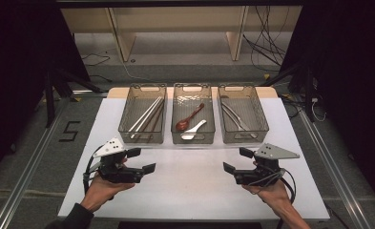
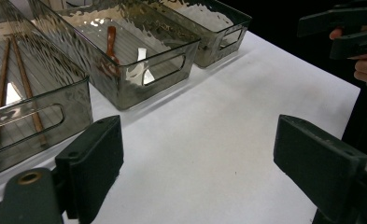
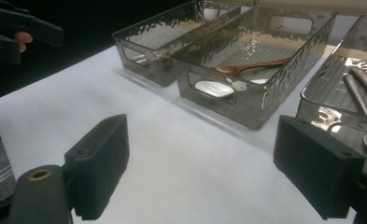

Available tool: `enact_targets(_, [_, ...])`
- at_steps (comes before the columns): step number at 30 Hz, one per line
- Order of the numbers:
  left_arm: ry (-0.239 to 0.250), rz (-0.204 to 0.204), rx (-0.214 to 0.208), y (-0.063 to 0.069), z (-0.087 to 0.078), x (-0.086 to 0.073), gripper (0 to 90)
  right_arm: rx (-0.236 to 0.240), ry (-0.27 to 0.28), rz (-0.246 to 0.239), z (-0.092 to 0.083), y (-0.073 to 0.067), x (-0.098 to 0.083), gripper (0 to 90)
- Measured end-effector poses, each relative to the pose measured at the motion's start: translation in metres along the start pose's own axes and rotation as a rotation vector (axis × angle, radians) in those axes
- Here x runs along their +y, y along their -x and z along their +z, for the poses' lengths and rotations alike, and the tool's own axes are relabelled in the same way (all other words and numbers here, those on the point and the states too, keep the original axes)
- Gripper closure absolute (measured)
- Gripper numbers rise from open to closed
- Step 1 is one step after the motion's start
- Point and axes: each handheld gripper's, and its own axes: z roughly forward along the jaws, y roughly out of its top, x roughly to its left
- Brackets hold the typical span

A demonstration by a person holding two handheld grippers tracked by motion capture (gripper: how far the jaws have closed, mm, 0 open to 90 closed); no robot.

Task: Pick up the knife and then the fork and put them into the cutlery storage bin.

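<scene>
Three smoky clear bins stand in a row at the back of the white table (image 1: 194, 176). The left bin (image 1: 143, 114) holds chopsticks (image 1: 147, 114). A brown wooden spoon (image 1: 189, 118) and a white spoon (image 1: 193, 130) lie in the middle bin (image 1: 193, 139). The right bin (image 1: 243, 114) holds metal utensils (image 1: 235, 117). My left gripper (image 1: 142, 160) hovers open over the front left of the table, nothing between its jaws (image 2: 204, 163). My right gripper (image 1: 236, 160) is open and empty too (image 3: 204, 163), at the front right.
Both grippers face each other across bare table in front of the bins. Black stands and cables flank the table on the floor, and a wooden shelf frame (image 1: 175, 28) stands behind it. The right gripper (image 2: 344, 28) and the left gripper (image 3: 17, 28) show in each other's views.
</scene>
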Motion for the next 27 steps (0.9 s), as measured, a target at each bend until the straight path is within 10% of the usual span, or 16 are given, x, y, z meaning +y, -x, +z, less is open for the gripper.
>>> enact_targets(27, [0.012, -0.005, -0.004, -0.0004, 0.0002, 0.0004, 15.5, -0.021, 0.005, -0.016, -0.0035, -0.0016, -0.0040, 19.2])
